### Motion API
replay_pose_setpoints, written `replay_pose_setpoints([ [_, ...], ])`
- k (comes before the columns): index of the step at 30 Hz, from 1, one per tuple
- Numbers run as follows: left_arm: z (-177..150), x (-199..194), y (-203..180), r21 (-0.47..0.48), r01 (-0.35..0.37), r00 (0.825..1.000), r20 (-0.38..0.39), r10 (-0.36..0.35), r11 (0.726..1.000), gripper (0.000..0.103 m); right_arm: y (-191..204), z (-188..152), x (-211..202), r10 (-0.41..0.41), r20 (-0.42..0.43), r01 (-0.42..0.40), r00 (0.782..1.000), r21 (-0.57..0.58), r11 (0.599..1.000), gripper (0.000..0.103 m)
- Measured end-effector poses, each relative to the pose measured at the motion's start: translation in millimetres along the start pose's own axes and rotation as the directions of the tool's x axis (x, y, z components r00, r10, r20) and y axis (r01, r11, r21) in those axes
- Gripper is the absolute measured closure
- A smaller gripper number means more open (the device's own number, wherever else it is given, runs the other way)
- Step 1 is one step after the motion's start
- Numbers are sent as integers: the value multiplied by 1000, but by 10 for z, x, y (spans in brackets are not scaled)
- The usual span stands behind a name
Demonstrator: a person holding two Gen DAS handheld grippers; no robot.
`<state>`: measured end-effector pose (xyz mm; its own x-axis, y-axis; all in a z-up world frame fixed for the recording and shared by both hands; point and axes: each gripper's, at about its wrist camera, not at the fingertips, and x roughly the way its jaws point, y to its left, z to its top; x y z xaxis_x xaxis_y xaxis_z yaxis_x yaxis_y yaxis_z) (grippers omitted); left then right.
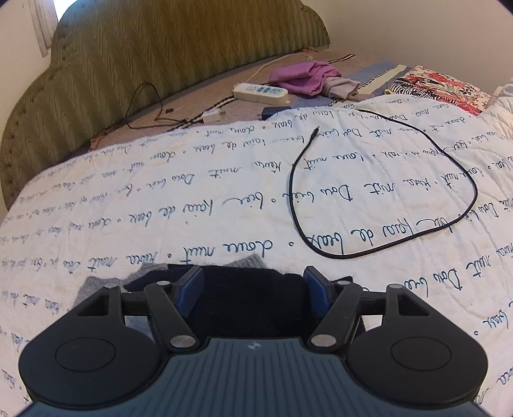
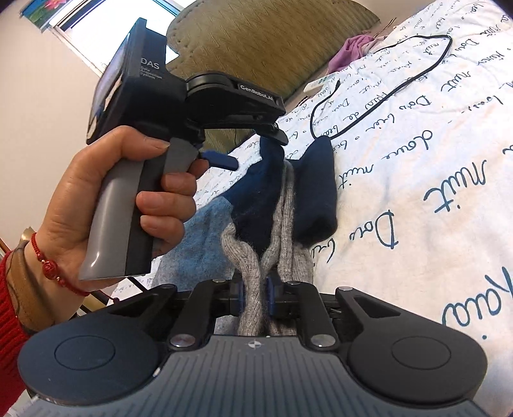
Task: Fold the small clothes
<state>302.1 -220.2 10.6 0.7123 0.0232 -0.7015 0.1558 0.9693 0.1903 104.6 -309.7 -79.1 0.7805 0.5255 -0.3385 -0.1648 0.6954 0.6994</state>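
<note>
The right gripper [image 2: 255, 296] is pinched nearly closed; the left gripper [image 1: 253, 285] gapes (hand [image 2: 128, 205] gripping its handle).

White quilt [image 1: 192, 205] printed with dark script, looped black cable [image 1: 384, 192] on it, white power strip [image 1: 260, 92] beyond, purple cloth [image 1: 303, 77] beside strip, olive headboard [image 1: 160, 54] behind

Olive padded headboard [image 1: 179, 48] against cream wall [image 1: 416, 25]

Def a bedroom at home: padded green headboard [image 1: 134, 64], white quilt w/ script print [image 1: 192, 199], power strip [image 1: 259, 92] & crumpled purple clothes [image 1: 304, 77] on the bed.
</note>
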Motion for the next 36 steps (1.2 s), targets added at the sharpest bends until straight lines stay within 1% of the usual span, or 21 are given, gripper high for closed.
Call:
replay_pose_setpoints([
  [3, -14, -60, 44, 6, -10, 1000, 13, 10, 1000, 34, -11, 5, 10, -1, -1, 1, 1000, 4, 1000, 85],
  [6, -64, -132, 128, -12, -2, 1000, 19, 2, 1000, 33, -32, 9, 23, 0, -5, 0, 1000, 14, 1000, 85],
  [8, -119, -173, 200, -32, 0, 1000, 18, 0, 999, 31, -44, 12, 49, 4, -16, -4, 1000, 17, 1000, 85],
  [13, -311, -278, 431, -116, 20, 1000, 9, -19, 993, 30, -45, 14, 70, 5, -15, -5, 1000, 23, 1000, 83],
  [15, -391, -328, 487, -116, 8, 1000, 10, -7, 993, 30, -52, 17, 78, 7, -9, -7, 1000, 30, 1000, 83],
  [17, -473, -403, 528, -99, -22, 999, 21, 24, 995, 30, -62, 20, 78, 9, -2, -9, 1000, 39, 999, 83],
  [19, -567, -497, 604, -118, -44, 998, 37, 49, 992, 30, -67, 24, 80, 10, 2, -10, 1000, 42, 999, 83],
  [20, -629, -533, 652, -137, -38, 998, 38, 44, 990, 27, -73, 25, 85, 10, 3, -10, 1000, 46, 999, 83],
  [21, -690, -557, 700, -158, -28, 999, 35, 34, 987, 26, -81, 21, 76, 12, 3, -12, 1000, 51, 999, 83],
  [22, -762, -570, 747, -180, -18, 999, 28, 23, 984, 25, -91, 12, 60, 14, 1, -14, 1000, 57, 998, 75],
  [23, -831, -578, 790, -196, -13, 1000, 18, 17, 980, 25, -106, 7, 48, 21, -4, -21, 1000, 63, 998, 73],
  [25, -953, -580, 845, -200, -24, 1000, 0, 25, 979, 25, -115, 9, 47, 25, -5, -24, 1000, 70, 997, 72],
  [28, -1079, -627, 925, -193, -56, 998, -3, 57, 980, 25, -111, 8, 30, 16, 7, -17, 1000, 69, 997, 73],
  [31, -1155, -673, 1013, -205, -46, 999, -8, 46, 978, 25, -99, 5, 11, 8, 26, -10, 1000, 54, 999, 72],
  [32, -1177, -686, 1039, -213, -42, 999, -10, 41, 976, 25, -90, 2, 16, 6, 26, -7, 1000, 43, 999, 73],
  [34, -1226, -712, 1081, -228, -33, 999, -9, 32, 973, 25, -53, -7, 25, -4, 25, 4, 1000, 14, 1000, 82],
  [36, -1277, -730, 1102, -231, -28, 1000, -8, 27, 973, 25, -32, -10, 41, -11, 22, 11, 1000, -4, 1000, 84],
])
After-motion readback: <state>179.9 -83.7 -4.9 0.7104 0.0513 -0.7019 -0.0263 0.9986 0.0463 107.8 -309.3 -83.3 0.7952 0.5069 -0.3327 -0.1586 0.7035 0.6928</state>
